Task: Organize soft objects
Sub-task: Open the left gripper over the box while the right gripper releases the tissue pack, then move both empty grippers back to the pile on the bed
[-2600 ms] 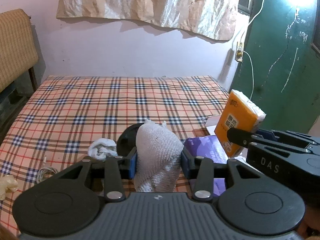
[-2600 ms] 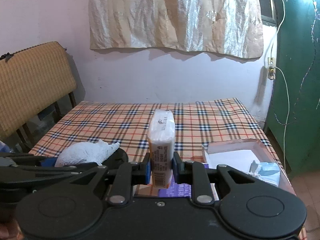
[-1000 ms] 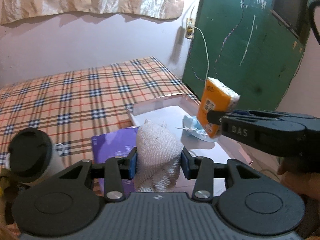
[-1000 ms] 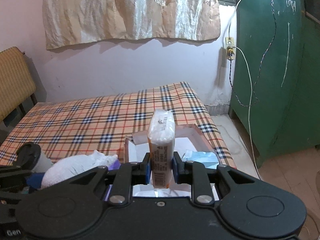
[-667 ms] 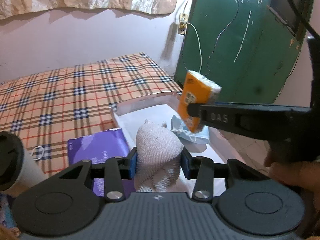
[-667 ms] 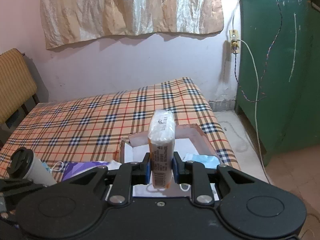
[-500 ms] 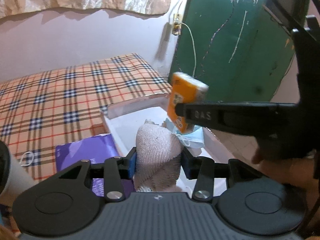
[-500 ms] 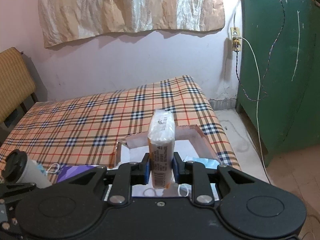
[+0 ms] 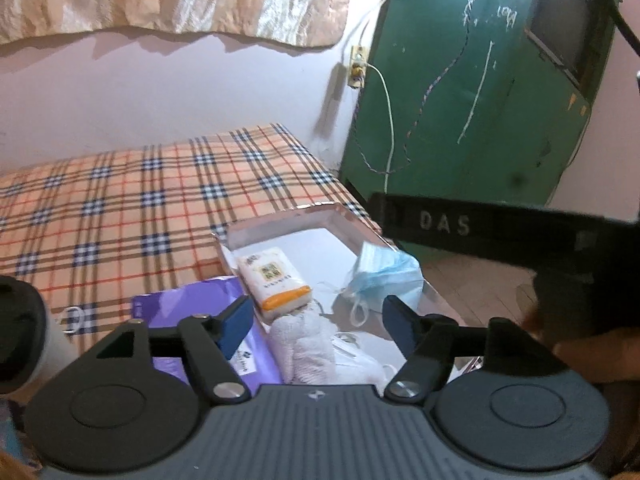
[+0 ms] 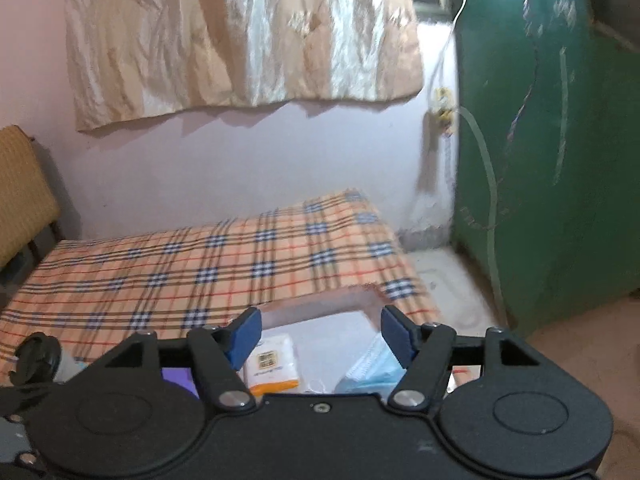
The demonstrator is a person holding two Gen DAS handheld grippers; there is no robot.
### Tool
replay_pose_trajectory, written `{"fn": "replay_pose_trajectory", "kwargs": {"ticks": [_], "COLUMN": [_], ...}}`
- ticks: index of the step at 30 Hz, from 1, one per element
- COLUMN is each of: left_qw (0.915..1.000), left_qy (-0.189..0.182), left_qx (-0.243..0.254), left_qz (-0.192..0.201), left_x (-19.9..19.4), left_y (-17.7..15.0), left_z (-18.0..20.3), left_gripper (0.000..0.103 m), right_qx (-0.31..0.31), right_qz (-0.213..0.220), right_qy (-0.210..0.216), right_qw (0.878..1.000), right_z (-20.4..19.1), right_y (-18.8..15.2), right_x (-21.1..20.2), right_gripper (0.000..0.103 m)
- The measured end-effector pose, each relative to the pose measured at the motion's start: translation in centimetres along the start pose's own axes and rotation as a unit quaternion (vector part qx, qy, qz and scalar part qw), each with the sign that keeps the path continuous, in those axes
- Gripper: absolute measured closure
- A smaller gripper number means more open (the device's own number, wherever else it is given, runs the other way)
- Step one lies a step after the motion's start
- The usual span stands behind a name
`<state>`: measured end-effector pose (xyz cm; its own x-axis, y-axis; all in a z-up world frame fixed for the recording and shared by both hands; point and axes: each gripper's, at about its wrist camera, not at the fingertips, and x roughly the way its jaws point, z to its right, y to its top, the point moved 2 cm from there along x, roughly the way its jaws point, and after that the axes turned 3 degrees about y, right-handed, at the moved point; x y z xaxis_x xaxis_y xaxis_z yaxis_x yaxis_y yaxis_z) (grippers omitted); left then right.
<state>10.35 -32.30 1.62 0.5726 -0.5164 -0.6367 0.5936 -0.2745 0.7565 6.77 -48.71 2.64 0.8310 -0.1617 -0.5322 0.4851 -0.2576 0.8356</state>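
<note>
A shallow white box (image 9: 340, 216) sits at the near right corner of the plaid bed. Inside it lie an orange-and-white tissue pack (image 9: 274, 278), a blue face mask (image 9: 384, 276) and a white knitted cloth (image 9: 304, 344). My left gripper (image 9: 318, 320) hangs over the box, its jaws opening, with the cloth lying loose below them. My right gripper (image 10: 320, 332) is also opening and holds nothing; the tissue pack (image 10: 272, 364) and mask (image 10: 368, 368) lie beneath it. The right gripper's body (image 9: 480, 228) crosses the left wrist view at the right.
A purple packet (image 9: 208, 308) lies on the bed beside the box's left wall. A white cup with a black lid (image 10: 38, 354) stands further left. A green door (image 9: 460, 100) and bare floor are right of the bed. A padded chair back (image 10: 24, 188) is far left.
Both grippers opened. The white cloth dropped from the left jaws into the box, and the tissue pack dropped from the right jaws and now lies flat in the box.
</note>
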Motion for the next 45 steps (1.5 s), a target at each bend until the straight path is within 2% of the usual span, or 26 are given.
{"fn": "replay_pose_trajectory", "kwargs": {"ticks": [3,10,17,45], "left_qw": [0.9998,0.9969,0.9929,0.9867], "left_qy": [0.018,0.077,0.116,0.152], "left_qx": [-0.005,-0.008,-0.019,-0.054], "left_qz": [0.004,0.012,0.018,0.02], "left_x": [-1.1,-3.3,-5.2,-10.2], "left_y": [0.2,0.0,-0.2,-2.5], "left_z": [-0.6,-1.7,-3.0,-9.2], "left_gripper": [0.023,0.018,0.014,0.013], "right_qx": [-0.016,0.002,-0.004,-0.023], "right_qz": [-0.007,-0.005,-0.021,-0.043], "right_qy": [-0.019,-0.046,-0.039,0.015], "right_qw": [1.0,0.999,0.999,0.999], "right_z": [-0.9,-1.6,-3.2,-11.0], "right_y": [-0.1,-0.8,-1.6,-4.0], "right_x": [-1.1,-3.0,-4.4,-5.5], "right_gripper": [0.024,0.024,0.024,0.024]}}
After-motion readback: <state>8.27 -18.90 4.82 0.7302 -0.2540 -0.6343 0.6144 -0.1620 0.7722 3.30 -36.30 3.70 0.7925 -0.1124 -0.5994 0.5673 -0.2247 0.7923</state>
